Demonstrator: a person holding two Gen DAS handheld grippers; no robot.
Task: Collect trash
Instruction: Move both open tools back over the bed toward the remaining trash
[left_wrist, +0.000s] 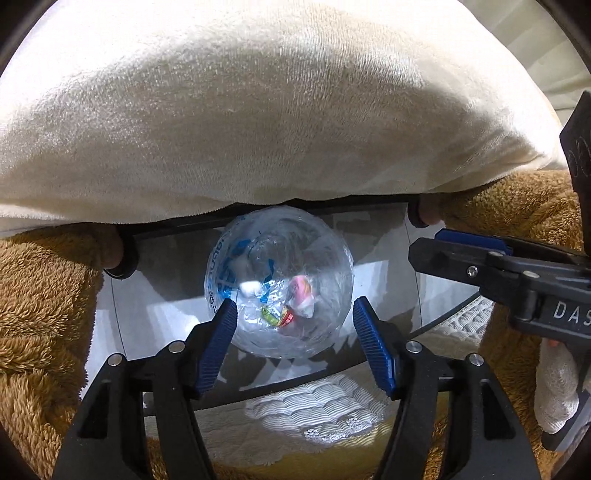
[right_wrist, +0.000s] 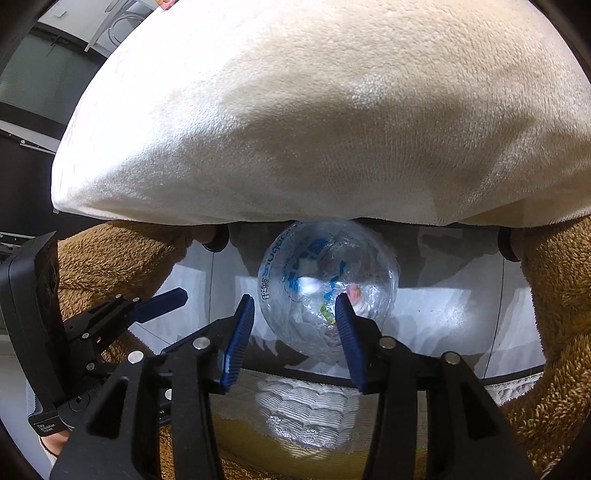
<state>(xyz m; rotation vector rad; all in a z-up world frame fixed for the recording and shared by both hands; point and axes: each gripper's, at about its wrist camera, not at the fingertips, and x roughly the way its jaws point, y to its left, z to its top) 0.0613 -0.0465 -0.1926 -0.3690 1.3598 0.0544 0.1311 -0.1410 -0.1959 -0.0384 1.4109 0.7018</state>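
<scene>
Both hands are pointed steeply down, and the thing that matters is right below us: a round clear plastic bag with blue printing (left_wrist: 280, 258), mouth up, sitting on a glossy pale floor. It's tucked just below the hem of a big cream fleece cloth (left_wrist: 258, 110), with brown plush fabric (left_wrist: 37, 314) on either side and a white textured mat (left_wrist: 314, 410) on the near side.

There's trash in the bag already. We can make out a pink-and-white wrapper (left_wrist: 301, 295), a green-and-red wrapper (left_wrist: 275, 315) and a small white wad (left_wrist: 249, 288).

The left gripper (left_wrist: 294, 308) has its jaws spread fairly wide with nothing between the pads. From its own camera the bag sits dead centre in the gap, straight ahead and lower down. The right gripper (right_wrist: 295, 301) has a narrower gap and is just as empty. From its wrist view the bag (right_wrist: 328, 258) lies a little right of centre, and the right-hand pad crosses the bag's outline. Neither pair seems to touch the plastic, though we can't rule out a brush at the rim.

The two tools are close neighbours: the right one reaches in from the right edge of the left view, the left one (right_wrist: 147, 302) from the left edge of the right view.

The bag looks round from above, so there's no long axis to line up on, and the rim is what we'd go for. By our reading the left is the better centred, so it has the straighter drop. Which hand is actually nearer, we can't tell.
</scene>
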